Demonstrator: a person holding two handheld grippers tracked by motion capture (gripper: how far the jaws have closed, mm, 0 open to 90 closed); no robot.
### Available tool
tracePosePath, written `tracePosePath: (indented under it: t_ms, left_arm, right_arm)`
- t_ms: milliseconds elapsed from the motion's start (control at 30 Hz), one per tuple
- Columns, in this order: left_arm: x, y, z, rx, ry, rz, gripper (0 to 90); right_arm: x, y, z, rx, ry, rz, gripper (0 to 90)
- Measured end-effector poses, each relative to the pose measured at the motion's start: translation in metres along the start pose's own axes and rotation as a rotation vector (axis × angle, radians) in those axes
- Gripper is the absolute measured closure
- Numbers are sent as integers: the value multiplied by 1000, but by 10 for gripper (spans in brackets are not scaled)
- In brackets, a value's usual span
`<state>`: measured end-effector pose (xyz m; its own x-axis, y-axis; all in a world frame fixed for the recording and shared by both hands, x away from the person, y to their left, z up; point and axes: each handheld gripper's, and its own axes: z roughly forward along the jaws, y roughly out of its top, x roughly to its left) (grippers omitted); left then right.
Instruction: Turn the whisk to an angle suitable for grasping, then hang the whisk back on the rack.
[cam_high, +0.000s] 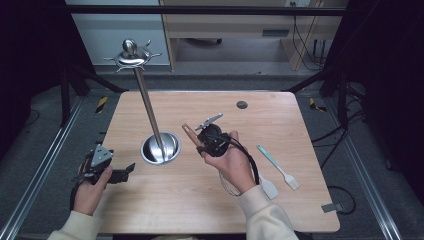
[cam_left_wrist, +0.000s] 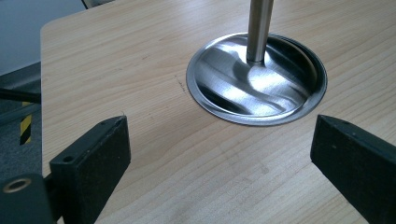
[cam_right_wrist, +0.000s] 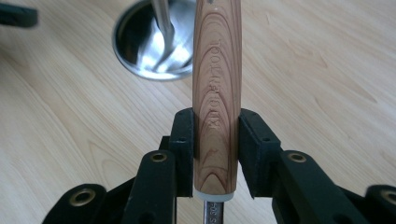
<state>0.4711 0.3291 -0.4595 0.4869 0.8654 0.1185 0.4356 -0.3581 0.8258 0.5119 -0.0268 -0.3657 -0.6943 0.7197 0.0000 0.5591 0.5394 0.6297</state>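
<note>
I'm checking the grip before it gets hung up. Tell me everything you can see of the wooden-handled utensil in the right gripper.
The utensil has a rounded handle of light, banded wood stamped KITCHEN TOOL, with a pale collar and metal shank at its near end. The right gripper is clamped on both sides of the handle near that collar. In the high view the handle tip points toward the steel stand.

high view: overhead, facing forward-down on tabletop (cam_high: 165, 200) | left, right gripper views: low, close | shared: steel stand base (cam_high: 160, 148)
</note>
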Motion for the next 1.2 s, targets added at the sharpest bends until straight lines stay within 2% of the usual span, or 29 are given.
tracePosePath:
  t_ms: [100, 233, 300, 333, 367, 433, 567, 1133, 1200]
  left_arm:
    - [0, 0, 0, 1, 0, 1, 47]
    - [0, -1, 0, -1, 1, 2, 46]
    - [1, -1, 0, 6, -1, 5, 46]
    - [1, -1, 0, 2, 0, 4, 46]
    - [1, -1, 0, 2, 0, 4, 46]
    - [0, -1, 0, 0, 3, 2, 46]
    - [0, 0, 0, 1, 2, 5, 46]
    - [0, 0, -1, -1, 2, 1, 46]
    - [0, -1, 0, 0, 1, 0, 46]
  right_arm:
    - [7, 6, -3, -52, 13, -21, 689]
    - [8, 11, -6, -89, 8, -14, 688]
    - [9, 13, -8, -115, 6, 6, 688]
    - [10, 16, -9, -145, 0, 9, 689]
    - [10, 16, -9, -145, 0, 9, 689]
    - [11, 19, -13, -185, -3, 5, 689]
    - [14, 23, -19, -227, -3, 14, 688]
    - [17, 30, -38, -341, 0, 33, 688]
    - [18, 32, -41, -367, 3, 40, 688]
